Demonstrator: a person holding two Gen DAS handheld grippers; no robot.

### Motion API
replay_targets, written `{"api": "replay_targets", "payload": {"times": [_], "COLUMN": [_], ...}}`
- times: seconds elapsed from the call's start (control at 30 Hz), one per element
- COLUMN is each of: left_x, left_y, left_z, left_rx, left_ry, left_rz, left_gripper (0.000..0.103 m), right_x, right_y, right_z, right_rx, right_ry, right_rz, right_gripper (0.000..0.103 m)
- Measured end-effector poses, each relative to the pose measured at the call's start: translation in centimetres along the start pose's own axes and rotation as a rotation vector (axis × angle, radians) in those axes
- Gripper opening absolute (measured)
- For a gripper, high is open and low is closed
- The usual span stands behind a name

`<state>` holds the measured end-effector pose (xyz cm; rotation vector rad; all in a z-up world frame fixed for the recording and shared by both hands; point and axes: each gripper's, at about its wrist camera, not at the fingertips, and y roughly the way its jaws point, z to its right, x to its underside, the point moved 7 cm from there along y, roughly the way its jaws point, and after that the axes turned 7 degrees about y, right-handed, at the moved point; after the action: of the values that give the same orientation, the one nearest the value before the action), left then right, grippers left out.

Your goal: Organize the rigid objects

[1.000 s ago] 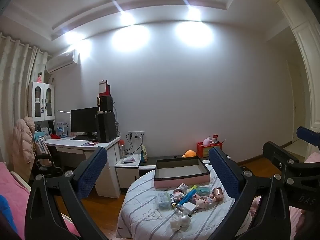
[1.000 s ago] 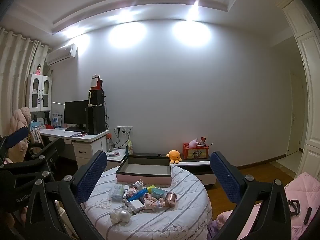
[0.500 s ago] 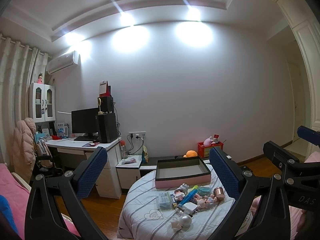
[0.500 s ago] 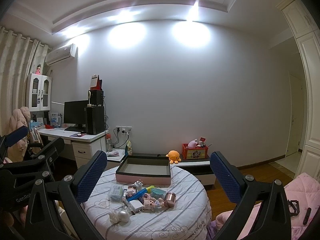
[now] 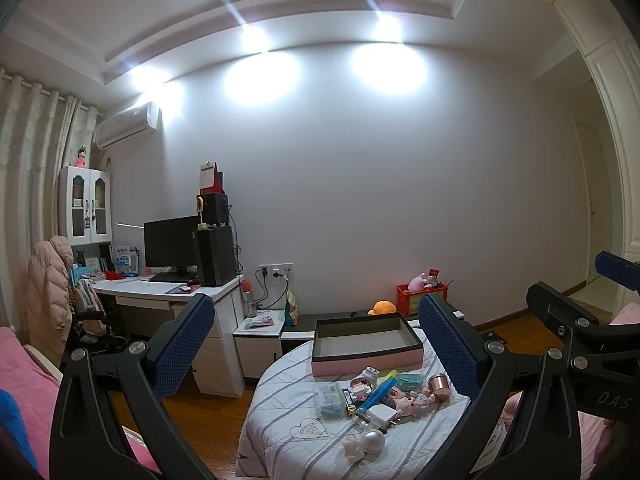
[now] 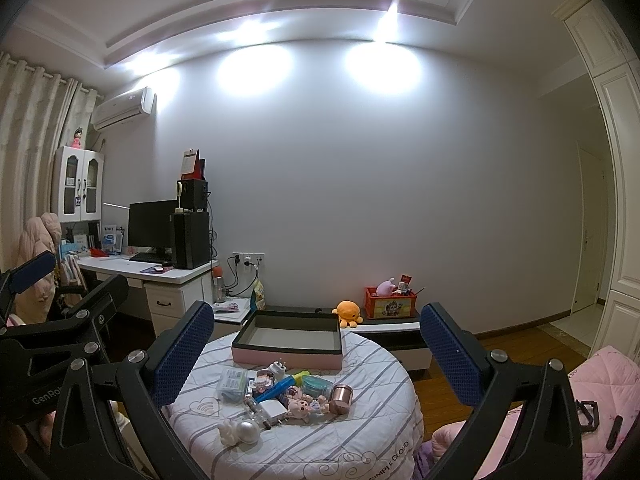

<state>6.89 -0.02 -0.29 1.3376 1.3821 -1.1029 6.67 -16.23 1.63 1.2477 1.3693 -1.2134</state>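
both claws, left gripper and right gripper, spread wide, empty. clutter pile ahead and below, well apart; pink tray just beyond. right nearer by guess.

R gripper wide open above round table w/ pink tray & small-item clutter.

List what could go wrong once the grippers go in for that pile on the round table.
1. The small items lie crowded and touching; closing on one may knock its neighbours.
2. The silver ball and copper cup sit near the table edge and could roll off.
3. The box lies behind the pile, so carrying over it risks drops.
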Motion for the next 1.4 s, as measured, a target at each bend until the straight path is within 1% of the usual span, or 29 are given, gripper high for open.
{"api": "replay_targets", "payload": {"times": [1.4], "left_x": [0.27], "left_y": [-0.09], "left_z": [-0.19], "left_rx": [0.002], "left_ry": [0.003], "left_rz": [-0.004], "left_gripper": [0.103], "right_x": [0.21], "right_y": [-0.21], "right_z": [0.08], "right_rx": [0.008], "right_ry": [-0.009], "right_rz": [-0.008], "right_gripper": [0.103]}}
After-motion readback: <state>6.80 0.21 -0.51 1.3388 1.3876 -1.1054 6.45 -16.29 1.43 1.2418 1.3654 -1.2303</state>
